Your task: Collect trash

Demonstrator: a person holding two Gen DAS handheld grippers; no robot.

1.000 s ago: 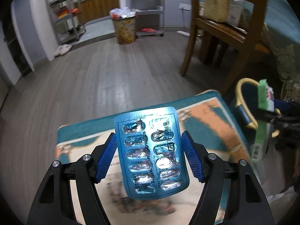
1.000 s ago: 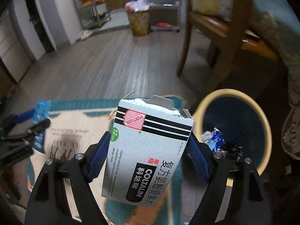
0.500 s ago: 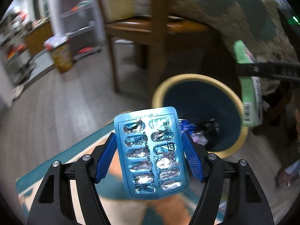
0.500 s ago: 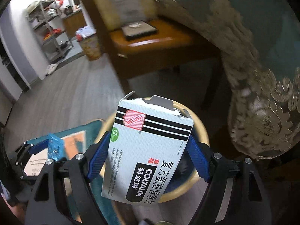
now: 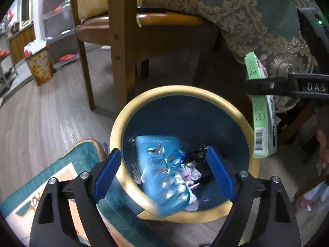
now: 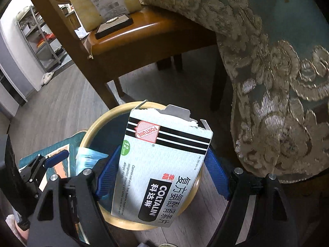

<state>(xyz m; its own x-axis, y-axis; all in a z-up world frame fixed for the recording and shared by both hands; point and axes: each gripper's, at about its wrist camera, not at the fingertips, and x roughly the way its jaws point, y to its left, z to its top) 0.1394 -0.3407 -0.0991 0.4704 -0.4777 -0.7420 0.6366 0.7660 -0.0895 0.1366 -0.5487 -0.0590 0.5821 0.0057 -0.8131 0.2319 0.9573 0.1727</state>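
A blue blister pack [image 5: 162, 168] drops, blurred, between the pads of my left gripper [image 5: 162, 154], whose jaws are opening and no longer touch it. Below it stands a dark bin with a yellow rim [image 5: 185, 88], with wrappers at its bottom. My right gripper [image 6: 162, 154] is shut on a torn white medicine box [image 6: 164, 164] and holds it above the same bin's rim [image 6: 96, 121]. In the left wrist view that box [image 5: 260, 111] hangs edge-on at the bin's right side. In the right wrist view the blister pack [image 6: 88, 158] shows by one blue pad [image 6: 57, 156] of my left gripper.
A wooden chair [image 5: 121, 41] stands just behind the bin. An embroidered teal tablecloth [image 6: 277, 82] hangs to the right. A teal and orange rug [image 5: 61, 177] lies left of the bin. A second, full bin [image 5: 40, 68] and metal shelves stand far back left.
The left jaws have spread and let go of the blister pack, which now falls toward the bin. Both grippers moved closer over the bin. The right still holds the box.
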